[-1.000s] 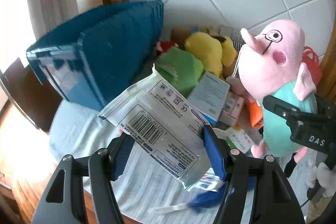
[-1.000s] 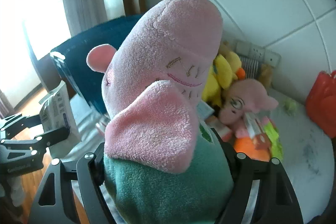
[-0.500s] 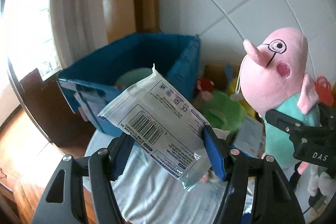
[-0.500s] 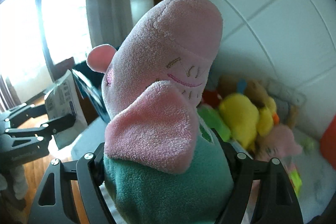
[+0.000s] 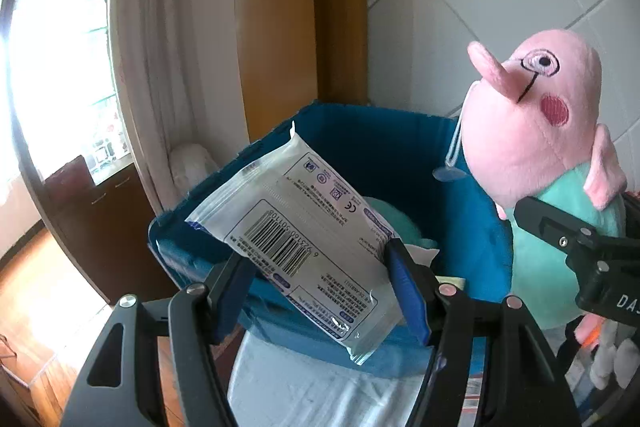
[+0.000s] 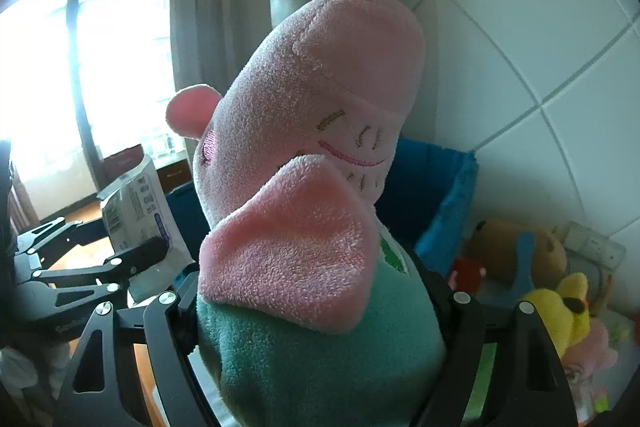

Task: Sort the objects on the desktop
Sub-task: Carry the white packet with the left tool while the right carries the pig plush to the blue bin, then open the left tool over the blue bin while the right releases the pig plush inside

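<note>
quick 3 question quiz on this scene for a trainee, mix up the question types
1. True or false: the left gripper is shut on a flat white packet with a barcode.
2. Multiple choice: what does the right gripper hold? A) a yellow toy B) a pink pig toy in a green top C) an orange bag
3. Short answer: what blue container stands right behind the packet in the left wrist view, and is anything in it?

Key
1. True.
2. B.
3. A blue box, open at the top; a pale green soft thing already lies inside.
</note>
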The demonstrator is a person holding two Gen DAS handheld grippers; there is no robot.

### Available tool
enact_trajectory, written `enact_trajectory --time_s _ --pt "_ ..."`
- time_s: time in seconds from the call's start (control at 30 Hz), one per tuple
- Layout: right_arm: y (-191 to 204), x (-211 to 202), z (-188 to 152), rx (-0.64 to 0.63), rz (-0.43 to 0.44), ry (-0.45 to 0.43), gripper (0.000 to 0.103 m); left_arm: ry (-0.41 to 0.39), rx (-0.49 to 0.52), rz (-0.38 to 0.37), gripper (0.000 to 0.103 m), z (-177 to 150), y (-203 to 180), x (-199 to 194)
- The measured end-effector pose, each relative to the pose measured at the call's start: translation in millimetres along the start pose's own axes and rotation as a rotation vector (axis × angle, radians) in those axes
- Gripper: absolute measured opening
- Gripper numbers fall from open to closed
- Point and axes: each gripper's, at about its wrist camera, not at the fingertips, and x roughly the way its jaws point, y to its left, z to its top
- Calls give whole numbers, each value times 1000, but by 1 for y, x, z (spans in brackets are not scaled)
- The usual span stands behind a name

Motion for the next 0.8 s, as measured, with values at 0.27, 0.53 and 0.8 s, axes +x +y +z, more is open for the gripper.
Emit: enact_trajectory --time_s 0.27,0.53,0.8 --pt "19 73 -2 19 -41 95 81 82 12 -36 64 1 17 58" --pt "24 87 -4 37 -95 108 91 145 23 -68 86 0 25 103" --pt "22 61 -4 28 -151 76 103 109 18 -76 89 5 30 84"
